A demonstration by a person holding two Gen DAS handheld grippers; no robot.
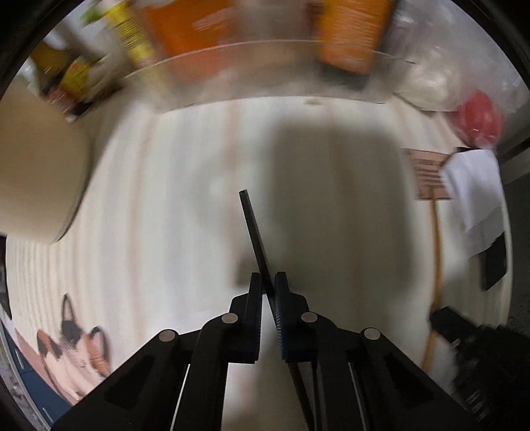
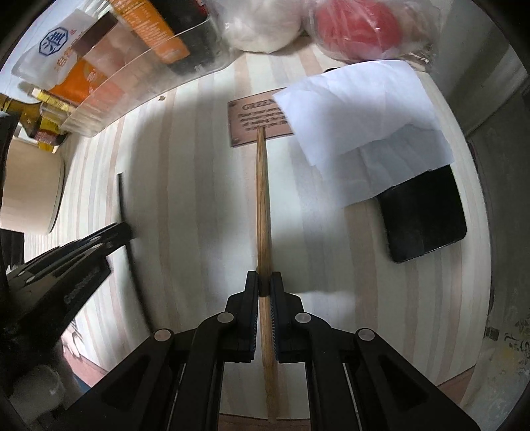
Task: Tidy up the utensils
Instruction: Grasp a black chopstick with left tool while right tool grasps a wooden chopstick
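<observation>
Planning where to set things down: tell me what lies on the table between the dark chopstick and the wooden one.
Right wrist view: bare striped table lies between the dark chopstick and wooden chopstick.

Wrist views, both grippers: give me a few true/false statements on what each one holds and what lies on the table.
1. The left gripper is shut on a dark chopstick. True.
2. The right gripper is open and holds nothing. False: it is shut on a wooden chopstick.
3. A white paper partly covers a black phone. True.
4. The wooden chopstick's far tip shows over the brown plaque. True.
5. The red item in plastic sits near the camera. False: it is at the table's far side.
</observation>
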